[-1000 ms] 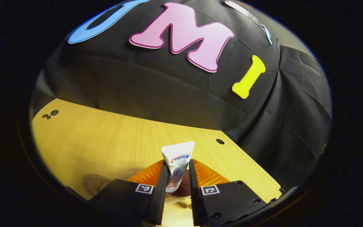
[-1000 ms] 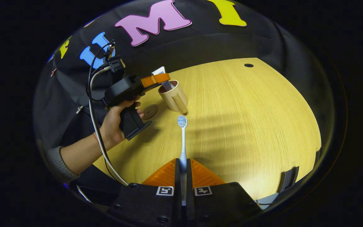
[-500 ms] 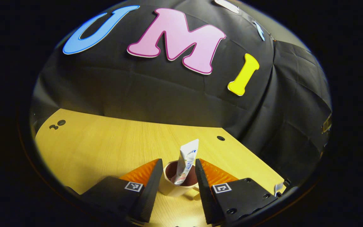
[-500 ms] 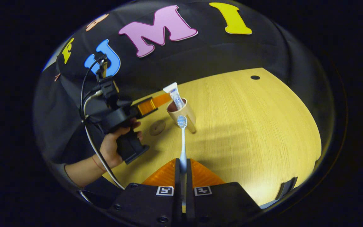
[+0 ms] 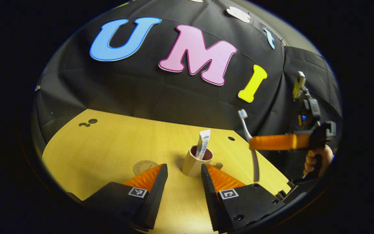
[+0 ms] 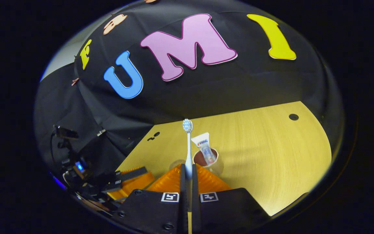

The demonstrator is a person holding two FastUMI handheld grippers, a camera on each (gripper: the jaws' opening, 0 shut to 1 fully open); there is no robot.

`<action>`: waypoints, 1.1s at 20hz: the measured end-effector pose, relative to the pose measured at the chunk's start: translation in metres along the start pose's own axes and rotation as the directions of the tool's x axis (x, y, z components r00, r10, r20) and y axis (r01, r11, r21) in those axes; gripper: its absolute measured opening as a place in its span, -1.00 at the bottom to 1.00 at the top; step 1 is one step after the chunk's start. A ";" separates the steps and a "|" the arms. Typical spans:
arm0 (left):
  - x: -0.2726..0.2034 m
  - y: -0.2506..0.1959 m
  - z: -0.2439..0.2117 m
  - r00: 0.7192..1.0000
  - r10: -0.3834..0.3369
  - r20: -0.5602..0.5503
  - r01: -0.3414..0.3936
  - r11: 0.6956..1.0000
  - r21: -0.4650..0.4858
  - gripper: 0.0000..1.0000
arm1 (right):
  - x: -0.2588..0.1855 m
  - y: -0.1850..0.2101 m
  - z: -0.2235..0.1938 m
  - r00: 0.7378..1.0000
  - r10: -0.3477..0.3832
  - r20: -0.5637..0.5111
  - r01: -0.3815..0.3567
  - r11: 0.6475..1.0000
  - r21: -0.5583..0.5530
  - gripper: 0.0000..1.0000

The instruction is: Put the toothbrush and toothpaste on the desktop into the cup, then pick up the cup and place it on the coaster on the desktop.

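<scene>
Toothbrush [image 6: 187, 143] is sitting clamped in the right gripper [image 6: 187, 172], fingers pressing on the handle, bristles pointing up at frame centre in the right gripper view. In the left gripper view the same brush [image 5: 246, 128] is hanging in the air at right-centre, roughly vertical, head up, held by the orange fingers [image 5: 273, 142] with a hand [image 5: 317, 159] on the grip at far right.

Cup [image 5: 196, 161] is standing upright on the desk [image 5: 109, 143], lower centre of the left gripper view, toothpaste [image 5: 203, 143] already leaning inside it. Coaster [image 5: 143, 166] is lying flat just left of the cup, apart from it. Left gripper [image 5: 182, 180] is sitting wide and empty, fingers either side of the cup but short of it.

Risks, my read:
- Cup looks light and narrow; the tube is taking up part of the mouth. Brush tail catching the rim or pushing the tube could be tipping the cup.
- Brush is held low on the handle, so little of the tail is free below the fingers; release from too high and it may be bouncing out.
- Left fingers are close to the cup; any drift forward could be nudging it while the brush comes in.
- Two long items leaning the same way could be making the cup top-heavy for the later lift to the coaster.
</scene>
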State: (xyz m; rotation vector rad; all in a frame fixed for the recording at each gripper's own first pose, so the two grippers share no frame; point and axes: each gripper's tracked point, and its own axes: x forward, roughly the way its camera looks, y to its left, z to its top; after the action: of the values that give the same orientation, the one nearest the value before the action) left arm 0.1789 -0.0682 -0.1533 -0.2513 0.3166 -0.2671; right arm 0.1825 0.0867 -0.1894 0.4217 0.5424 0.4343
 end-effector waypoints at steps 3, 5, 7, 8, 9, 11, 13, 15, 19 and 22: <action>-0.030 0.003 -0.008 1.000 0.024 0.002 -0.024 0.999 -0.038 0.31 | 0.027 0.006 0.015 0.999 0.038 0.018 -0.038 0.999 -0.025 -0.83; -0.041 0.002 -0.011 0.999 0.037 0.010 -0.037 0.997 -0.072 0.31 | 0.042 0.010 0.023 0.997 0.067 0.031 -0.065 0.996 -0.060 -0.83; -0.047 0.002 -0.016 0.998 0.056 0.018 -0.054 0.994 -0.090 0.31 | 0.057 0.015 0.032 0.993 0.105 0.052 -0.099 0.990 -0.104 -0.83; -0.049 0.002 -0.019 0.997 0.067 0.025 -0.064 0.994 -0.092 0.31 | 0.063 0.017 0.034 0.990 0.127 0.060 -0.119 0.984 -0.131 -0.82; -0.049 0.002 -0.023 0.997 0.075 0.029 -0.072 0.993 -0.089 0.31 | 0.069 0.019 0.035 0.987 0.145 0.065 -0.133 0.978 -0.161 -0.82; -0.049 0.002 -0.035 0.995 0.096 0.014 -0.095 0.993 -0.076 0.31 | 0.079 0.020 0.035 0.983 0.171 0.070 -0.150 0.961 -0.233 -0.82; -0.048 -0.003 -0.042 0.994 0.111 0.005 -0.110 0.991 -0.076 0.31 | 0.088 0.021 0.031 0.979 0.195 0.060 -0.168 0.937 -0.305 -0.83; -0.046 -0.006 -0.044 0.992 0.124 0.004 -0.123 0.989 -0.088 0.31 | 0.097 0.024 0.027 0.973 0.225 0.047 -0.192 0.907 -0.374 -0.82; -0.042 -0.013 -0.043 0.987 0.160 0.011 -0.158 0.980 -0.124 0.31 | 0.108 0.027 0.019 0.960 0.279 0.028 -0.227 0.830 -0.509 -0.82; -0.033 -0.015 -0.045 0.982 0.189 0.010 -0.185 0.973 -0.141 0.31 | 0.119 0.026 0.010 0.951 0.311 0.006 -0.264 0.817 -0.513 -0.83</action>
State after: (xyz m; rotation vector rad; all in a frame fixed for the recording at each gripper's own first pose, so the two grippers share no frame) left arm 0.1302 -0.0809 -0.1811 -0.3597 0.3336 -0.0556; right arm 0.2731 0.1641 -0.2161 0.0074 0.2556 0.8248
